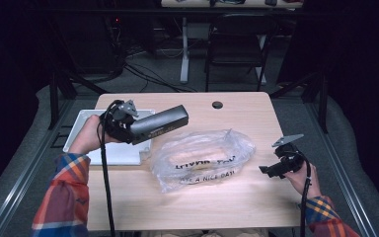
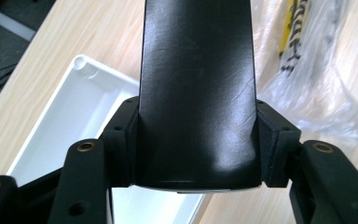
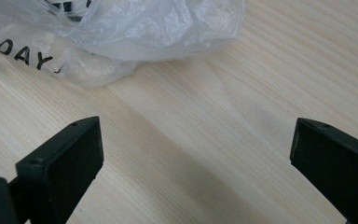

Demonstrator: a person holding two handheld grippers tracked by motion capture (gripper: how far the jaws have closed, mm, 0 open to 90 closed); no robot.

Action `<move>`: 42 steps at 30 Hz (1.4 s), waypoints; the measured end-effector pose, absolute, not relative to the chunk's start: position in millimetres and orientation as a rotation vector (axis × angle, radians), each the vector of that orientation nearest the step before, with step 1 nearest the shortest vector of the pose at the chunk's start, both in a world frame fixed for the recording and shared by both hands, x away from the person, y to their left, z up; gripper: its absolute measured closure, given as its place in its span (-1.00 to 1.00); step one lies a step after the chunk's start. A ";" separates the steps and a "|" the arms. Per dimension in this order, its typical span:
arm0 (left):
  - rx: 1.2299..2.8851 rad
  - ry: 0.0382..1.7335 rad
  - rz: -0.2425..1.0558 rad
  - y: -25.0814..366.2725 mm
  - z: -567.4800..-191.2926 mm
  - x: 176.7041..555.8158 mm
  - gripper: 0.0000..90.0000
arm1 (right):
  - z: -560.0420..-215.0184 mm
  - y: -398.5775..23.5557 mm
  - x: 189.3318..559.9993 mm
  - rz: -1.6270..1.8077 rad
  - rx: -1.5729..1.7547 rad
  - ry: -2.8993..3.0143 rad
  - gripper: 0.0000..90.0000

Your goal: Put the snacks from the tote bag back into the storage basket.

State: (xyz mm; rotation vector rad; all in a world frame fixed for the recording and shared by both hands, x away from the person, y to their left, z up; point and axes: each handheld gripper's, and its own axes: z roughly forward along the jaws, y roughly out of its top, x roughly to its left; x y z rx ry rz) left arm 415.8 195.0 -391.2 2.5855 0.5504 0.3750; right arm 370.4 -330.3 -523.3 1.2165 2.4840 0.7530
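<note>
I have the left gripper (image 1: 128, 129) clamped on one end of a long black box (image 1: 159, 123), both pads pressing its sides. In the left gripper view the black box (image 2: 196, 88) runs straight up the middle between the jaws, glossy and lightly scuffed. From above, the box is off the table (image 1: 227, 197), held roughly level and pointing right, over the near right corner of the white tray (image 1: 79, 123). That tray sits at the table's left side, and the left gripper view shows its rim and one rounded corner (image 2: 81, 63) below the box.

A crumpled clear plastic bag (image 1: 202, 155) with black lettering lies in the middle of the table, just right of the tray. The box's free end hangs above the bag's far left edge.

My right gripper (image 1: 271, 169) hovers at the right, near the bag but apart from it. Its jaws stand wide apart with nothing between them, just bare wood below, and the bag (image 3: 121, 32) lies beyond them.
</note>
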 end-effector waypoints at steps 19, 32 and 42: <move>2.542 0.737 0.398 255.0 -398.8 414.0 -0.04 | -523.0 -331.4 368.2 0.726 1.206 2.494 -0.96; 2.519 0.842 0.395 294.4 -417.9 410.8 -0.04 | -525.2 -329.6 369.0 0.724 1.211 2.493 -0.96; 2.518 0.872 0.374 311.8 -441.1 414.0 -0.04 | -526.3 -327.7 368.9 0.725 1.210 2.492 -0.96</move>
